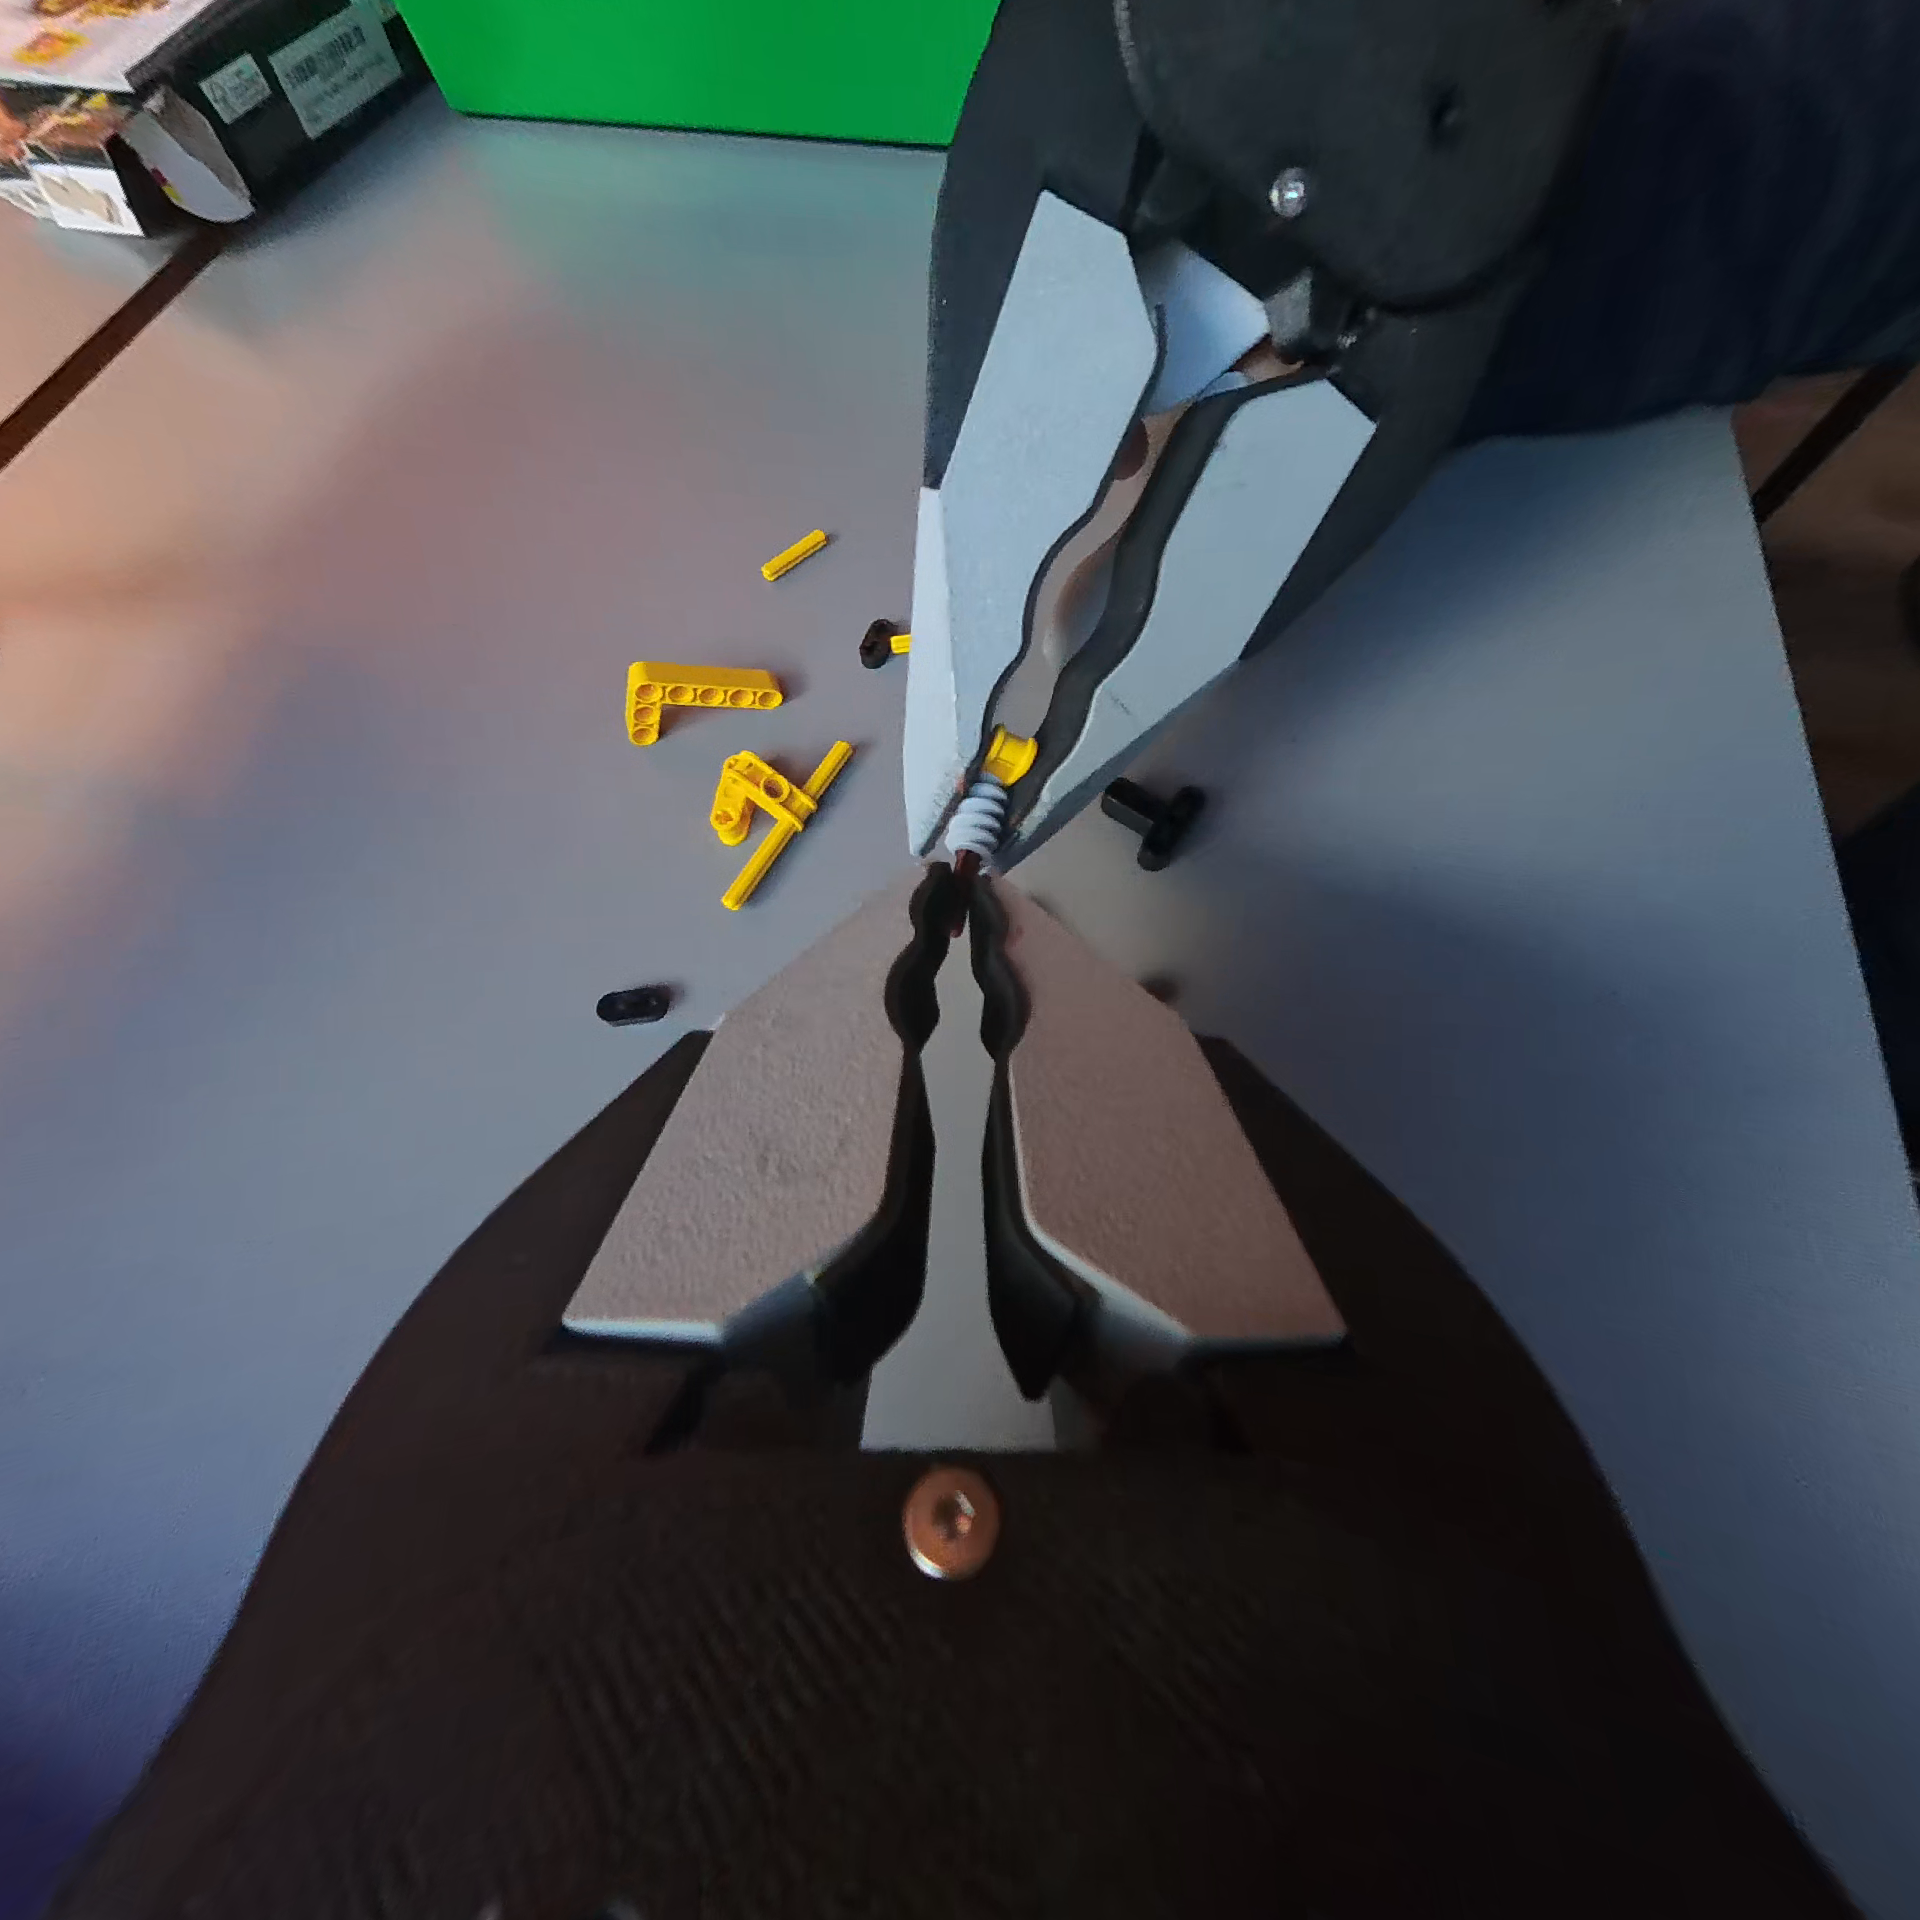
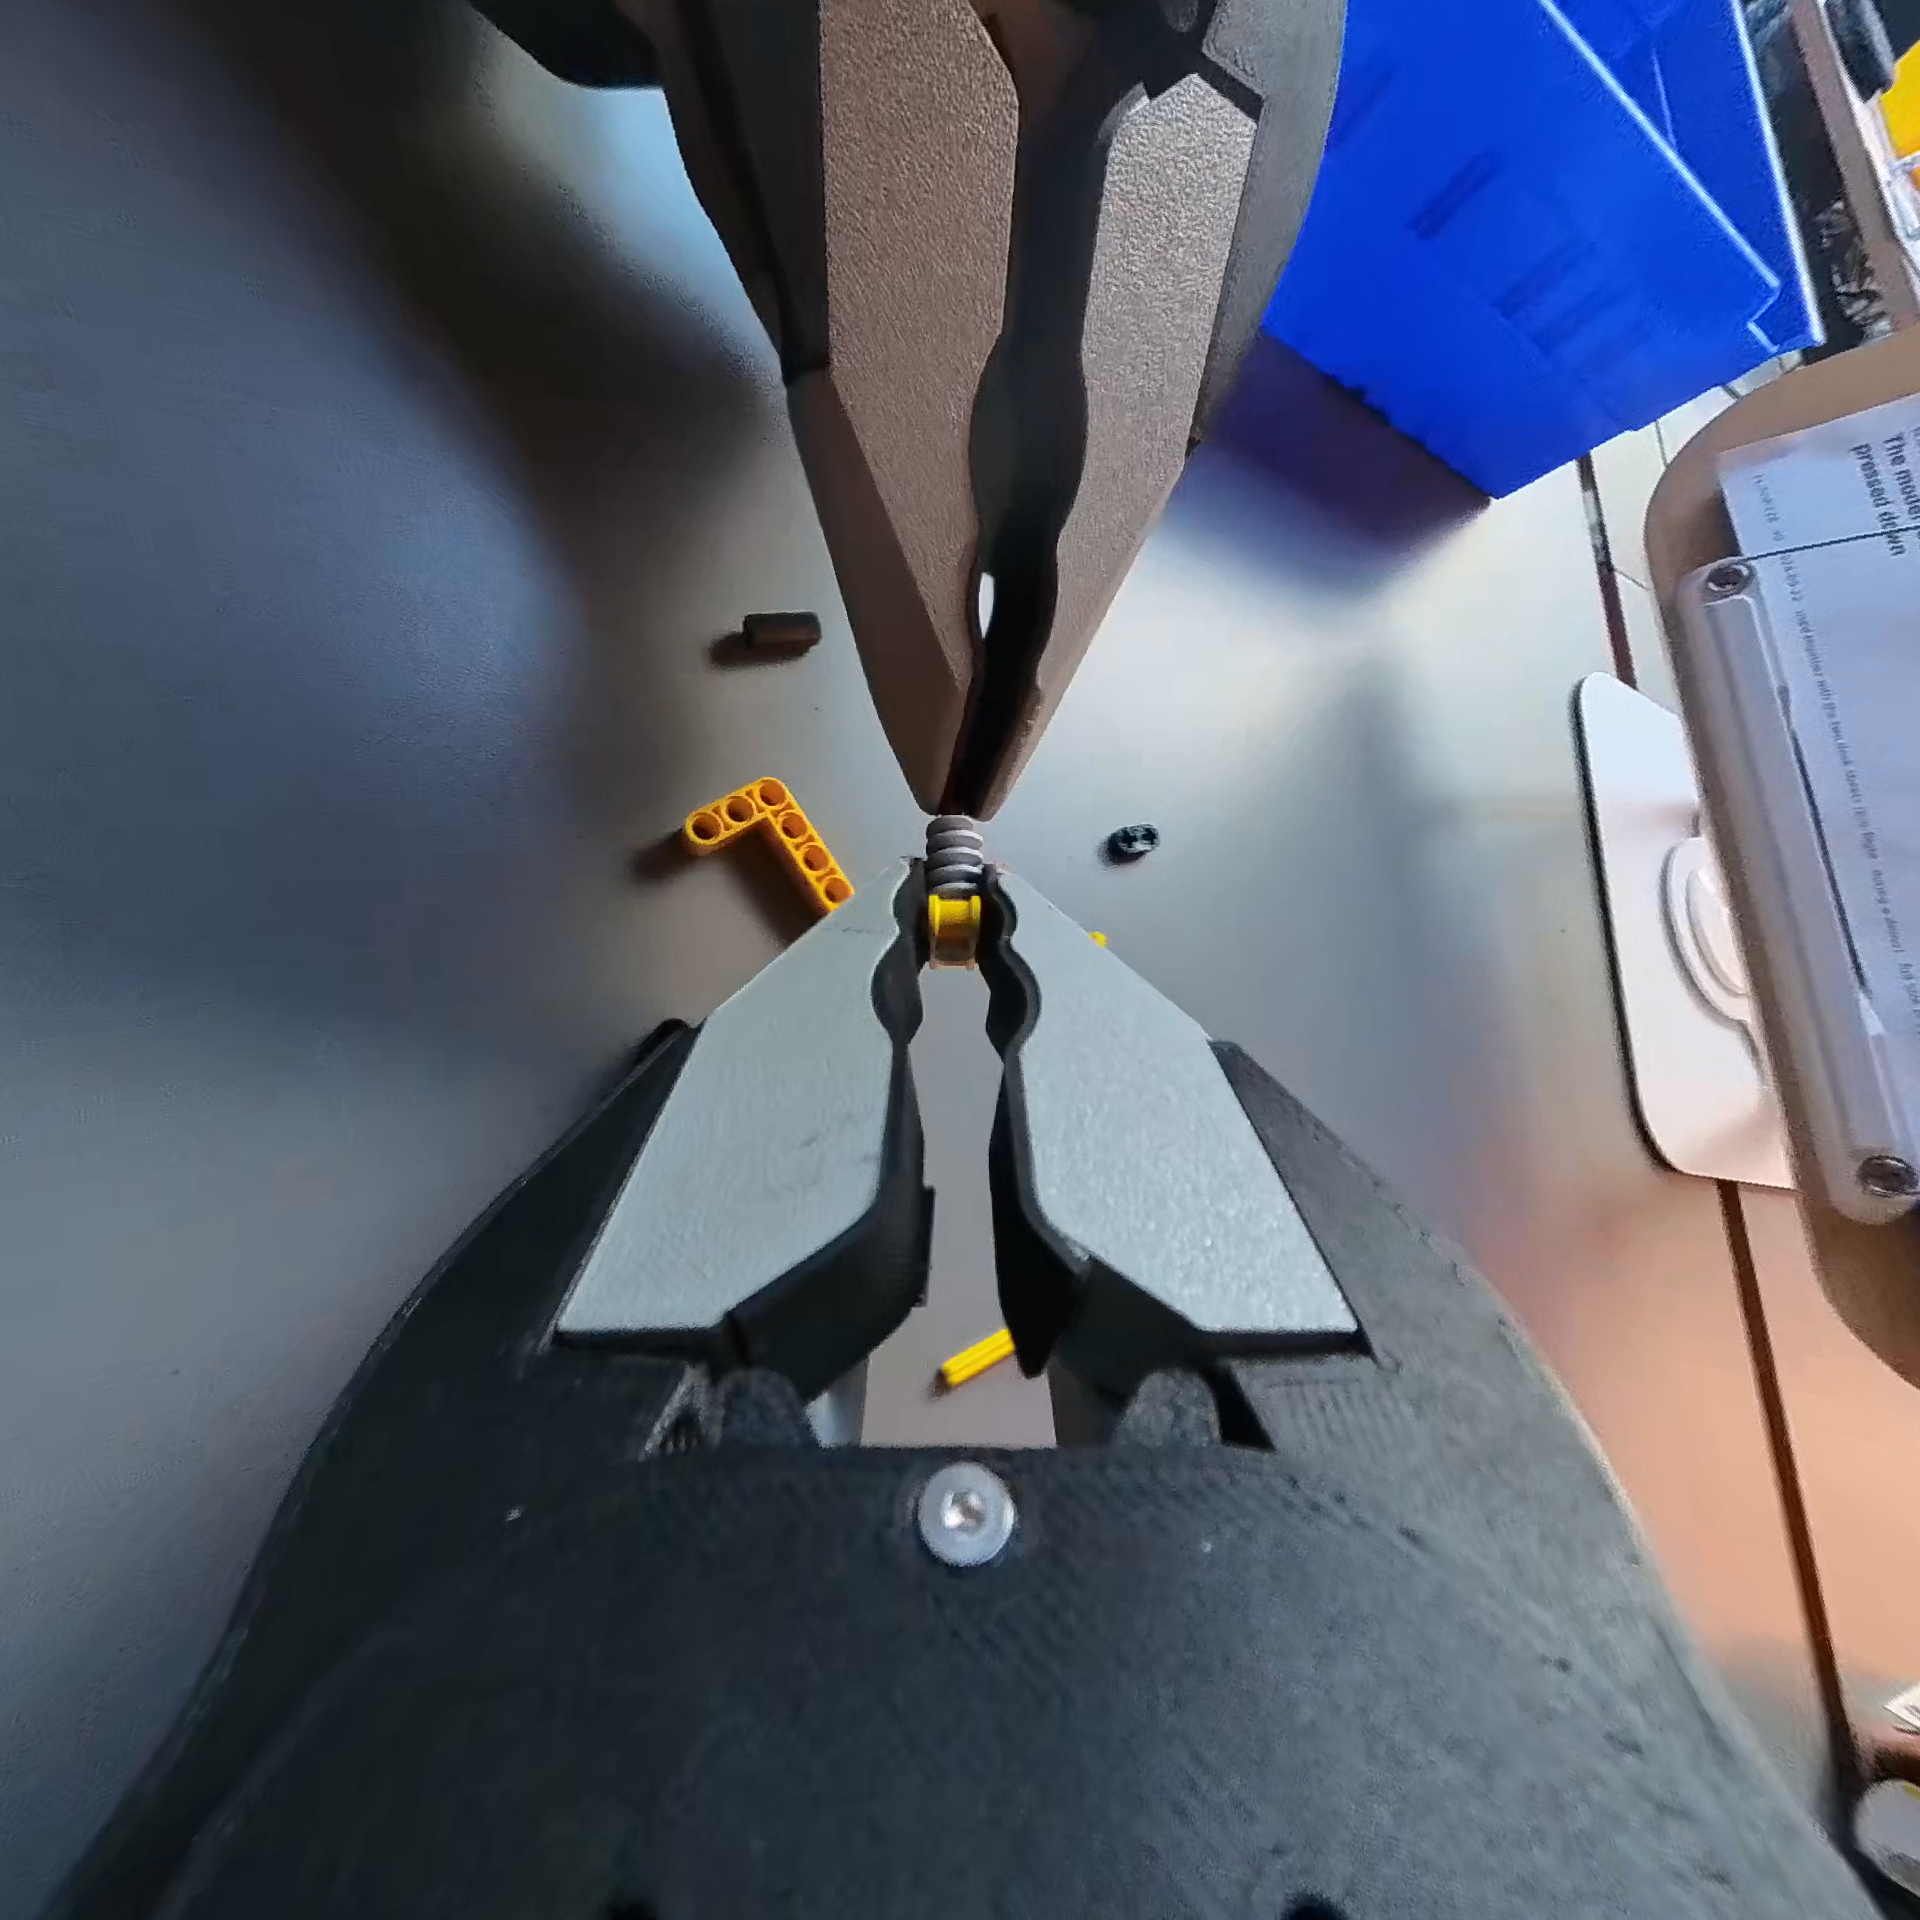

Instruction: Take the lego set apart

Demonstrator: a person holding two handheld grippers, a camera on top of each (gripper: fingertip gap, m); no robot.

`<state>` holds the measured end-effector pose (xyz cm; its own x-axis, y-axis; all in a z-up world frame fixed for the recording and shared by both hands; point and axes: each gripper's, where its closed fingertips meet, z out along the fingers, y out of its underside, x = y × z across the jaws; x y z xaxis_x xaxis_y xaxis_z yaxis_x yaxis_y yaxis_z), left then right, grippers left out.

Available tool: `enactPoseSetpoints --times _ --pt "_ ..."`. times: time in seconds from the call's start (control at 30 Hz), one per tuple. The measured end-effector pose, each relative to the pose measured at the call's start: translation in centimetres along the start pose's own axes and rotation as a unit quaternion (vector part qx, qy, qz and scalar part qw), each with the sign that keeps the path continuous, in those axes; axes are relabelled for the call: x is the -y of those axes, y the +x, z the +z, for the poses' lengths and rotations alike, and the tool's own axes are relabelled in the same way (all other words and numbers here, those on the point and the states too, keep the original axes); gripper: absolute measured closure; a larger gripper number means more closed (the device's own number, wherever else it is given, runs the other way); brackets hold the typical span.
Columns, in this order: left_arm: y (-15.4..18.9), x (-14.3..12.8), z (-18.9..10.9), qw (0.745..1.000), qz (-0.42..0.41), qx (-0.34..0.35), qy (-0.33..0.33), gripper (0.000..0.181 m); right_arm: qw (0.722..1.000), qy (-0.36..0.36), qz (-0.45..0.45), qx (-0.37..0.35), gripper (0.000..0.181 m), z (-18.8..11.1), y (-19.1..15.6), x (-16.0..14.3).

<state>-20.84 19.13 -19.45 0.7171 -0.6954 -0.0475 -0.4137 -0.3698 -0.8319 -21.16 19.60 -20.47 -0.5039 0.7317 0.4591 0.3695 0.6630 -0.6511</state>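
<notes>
A small lego assembly is held between both grippers above the grey table (image 1: pixel 416 520). It is a grey worm gear (image 1: pixel 982 821) next to a yellow bush (image 1: pixel 1010 753) on a thin dark axle. My left gripper (image 1: pixel 961 899) is shut on the axle's end just below the gear. My right gripper (image 2: pixel 954 894) is shut on the yellow bush (image 2: pixel 954 925), with the worm gear (image 2: pixel 953 847) sticking out past its tips. The two grippers meet tip to tip. The left gripper (image 2: pixel 961 805) comes down from the top of the right wrist view.
Loose pieces lie on the table: a yellow L beam (image 1: pixel 696 696), a short yellow axle (image 1: pixel 795 554), a yellow connector on an axle (image 1: pixel 774 816), and black pins (image 1: pixel 1153 816) (image 1: pixel 634 1005). A green box (image 1: pixel 707 62) stands behind. A blue bin (image 2: pixel 1507 239) and a grey device (image 2: pixel 1808 883) are on the right. Left and right tips are no more than a few centimetres apart.
</notes>
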Motion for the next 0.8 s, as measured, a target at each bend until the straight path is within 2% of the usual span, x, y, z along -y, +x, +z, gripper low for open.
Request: enactPoseSetpoints --times 0.33,0.5,0.6,0.7,0.8 --pt "0.9 0.0 -0.7 1.0 -0.011 -0.025 0.013 0.18 0.998 0.041 0.029 0.032 0.174 -0.3 -0.8 1.0" --pt "1.2 -0.5 -0.5 0.999 -0.009 -0.029 0.009 0.18 0.999 0.028 0.015 0.032 0.174 0.2 -1.1 0.7" --pt "0.5 -0.3 -0.1 1.0 -0.014 -0.016 0.017 0.181 0.998 0.027 0.047 0.02 0.174 0.6 -0.3 0.6" --pt "1.0 0.3 0.2 0.999 -0.006 -0.018 0.026 0.181 0.997 0.036 0.054 0.047 0.162 1.3 -1.1 1.3" --pt "0.8 0.0 0.5 0.999 0.031 0.018 0.006 0.18 1.0 -0.01 0.01 0.008 0.162 1.9 -0.9 0.6"
